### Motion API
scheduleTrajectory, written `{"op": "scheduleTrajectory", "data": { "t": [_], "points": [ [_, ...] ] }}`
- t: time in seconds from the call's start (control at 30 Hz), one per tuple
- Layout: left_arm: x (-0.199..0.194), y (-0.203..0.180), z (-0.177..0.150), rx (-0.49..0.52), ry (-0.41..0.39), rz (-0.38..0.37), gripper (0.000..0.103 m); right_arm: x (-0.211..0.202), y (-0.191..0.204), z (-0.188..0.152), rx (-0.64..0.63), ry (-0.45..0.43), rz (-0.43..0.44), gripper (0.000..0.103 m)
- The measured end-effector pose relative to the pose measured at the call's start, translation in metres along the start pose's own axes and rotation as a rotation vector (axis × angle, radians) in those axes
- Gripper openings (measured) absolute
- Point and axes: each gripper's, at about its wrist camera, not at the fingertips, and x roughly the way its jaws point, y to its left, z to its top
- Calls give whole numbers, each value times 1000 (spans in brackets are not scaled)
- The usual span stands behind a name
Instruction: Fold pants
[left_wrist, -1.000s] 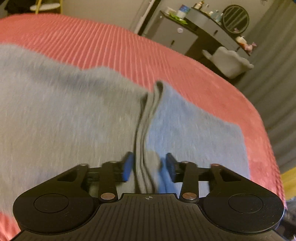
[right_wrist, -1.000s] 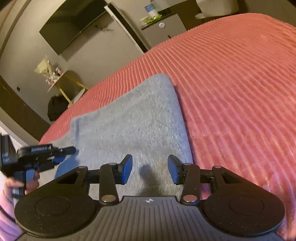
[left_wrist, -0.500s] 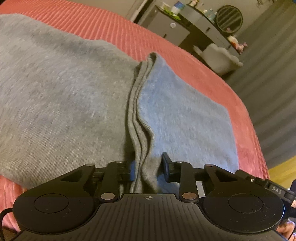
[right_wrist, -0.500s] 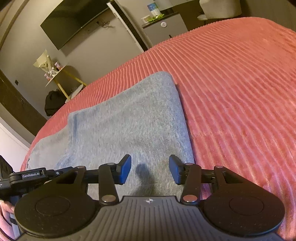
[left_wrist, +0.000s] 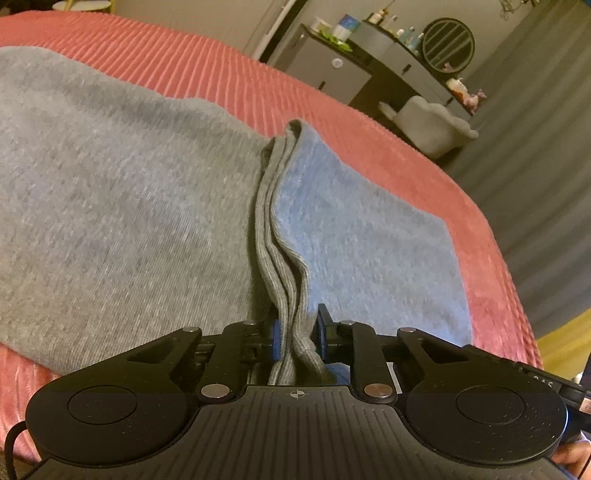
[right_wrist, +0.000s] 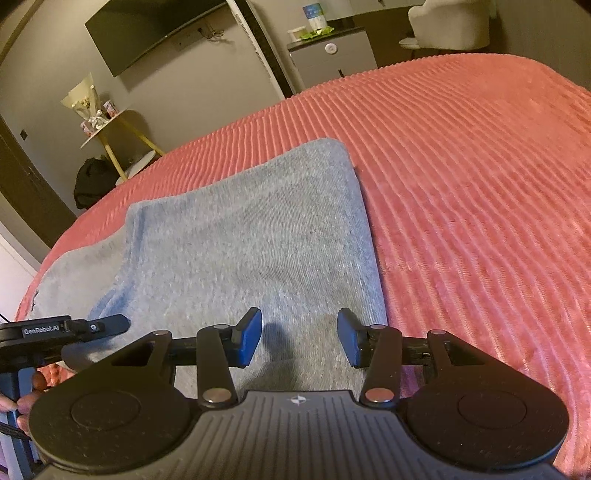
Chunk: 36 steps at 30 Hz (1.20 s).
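Grey sweatpants (left_wrist: 122, 206) lie folded on the pink ribbed bedspread (left_wrist: 192, 62). Their layered ribbed edge (left_wrist: 280, 258) rises in a ridge that runs into my left gripper (left_wrist: 297, 338). That gripper's jaws are closing, and the blue pads pinch the ribbed layers between them. In the right wrist view the pants (right_wrist: 251, 240) spread ahead of my right gripper (right_wrist: 299, 339). It hovers open over the near end of the cloth with nothing between its pads. The left gripper's black housing (right_wrist: 48, 328) shows at the left, held by a hand (right_wrist: 26, 402).
The bedspread (right_wrist: 480, 184) stretches bare to the right of the pants. Beyond the bed stand a grey cabinet (right_wrist: 332, 62), a pale chair (left_wrist: 432, 125), a yellow-legged side table (right_wrist: 110, 125) and a wall screen (right_wrist: 147, 29). A grey curtain (left_wrist: 546, 147) hangs past the bed's right edge.
My left gripper has slid forward along the ribbed edge, and its jaws have narrowed from well apart to pinching the layers. The right gripper has stayed in place, still open.
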Motion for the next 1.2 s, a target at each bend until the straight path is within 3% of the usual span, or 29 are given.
{"op": "scheduleTrajectory", "data": {
  "t": [0.4, 0.57, 0.73, 0.87, 0.97, 1.07, 1.2],
  "points": [
    [5, -4, 0, 42, 16, 34, 24, 12, 8, 8, -64, 22, -57, 45],
    [9, -2, 1, 27, 23, 35, 29, 41, 13, 37, -139, 14, -121, 45],
    [13, -5, 0, 47, 22, 37, 32, 78, 12, 89, -148, -15, -198, 45],
    [17, -3, 5, 22, 24, 9, 39, 104, 10, 112, -145, -14, -255, 54],
    [22, 0, 20, -17, 20, -25, 41, 94, 5, 99, -96, -23, -217, 57],
    [34, 0, 38, -44, 2, -26, 44, 63, 5, 61, -205, -22, -155, 67],
    [63, 1, 60, -90, 31, -36, 51, 18, -10, 22, -233, -39, -116, 68]
  ]
}}
